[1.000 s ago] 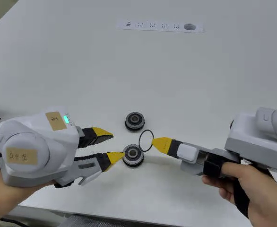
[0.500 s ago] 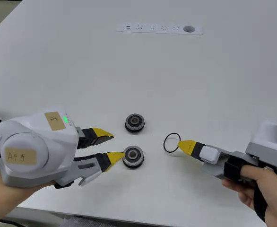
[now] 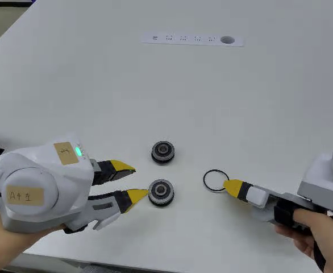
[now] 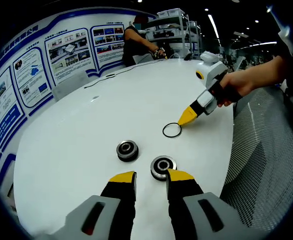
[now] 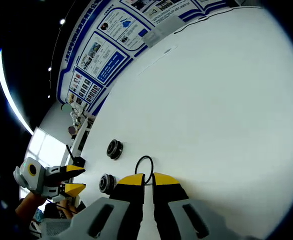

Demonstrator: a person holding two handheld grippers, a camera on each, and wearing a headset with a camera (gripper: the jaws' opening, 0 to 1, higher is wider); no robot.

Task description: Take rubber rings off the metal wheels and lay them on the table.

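A: What are the jaws doing?

B: The right gripper [image 3: 230, 185] has its jaws pinched together on the near edge of a rubber ring [image 3: 204, 181]. The left gripper [image 3: 137, 182] has its jaws apart, with one tip just beside the near wheel [image 3: 161, 192].

A: And where's the ring?

B: It's clear of the wheels, to the near wheel's right, low over the tabletop [image 3: 240, 102]. I can't tell whether it touches.

A: Which step is this?

B: Laying the ring down, I'd say. Next, the right jaws need to part and back away without dragging it. After that comes the far wheel [image 3: 163, 152], just beyond the near one, which seems to wear a dark band.
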